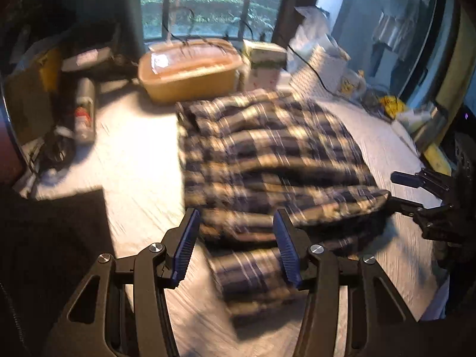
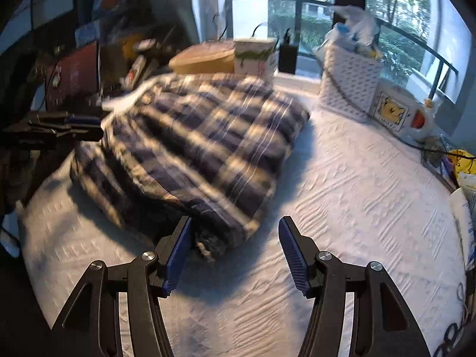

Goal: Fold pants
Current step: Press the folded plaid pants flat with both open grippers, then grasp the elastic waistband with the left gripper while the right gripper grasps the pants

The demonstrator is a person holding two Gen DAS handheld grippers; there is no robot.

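Note:
The plaid navy-and-cream pants point(image 1: 267, 160) lie folded in a thick pile on the white textured cloth point(image 1: 136, 154). My left gripper point(image 1: 236, 223) is open, its blue pads hanging over the pile's near edge, holding nothing. My right gripper point(image 2: 236, 229) is open and empty, just off the pile's near corner point(image 2: 208, 208). The pants fill the middle left of the right wrist view point(image 2: 193, 148). The right gripper also shows at the right edge of the left wrist view point(image 1: 398, 190), open beside the fold. The left gripper shows at the left edge of the right wrist view point(image 2: 80, 125).
A tan lidded box point(image 1: 190, 71) and a white-green carton point(image 1: 263, 62) stand behind the pants by the window. A white patterned basket point(image 2: 348, 86) and a Pooh container point(image 2: 395, 116) line the right. Clutter and a spray can point(image 1: 84, 110) sit left. A dark mat point(image 1: 59, 238) lies near left.

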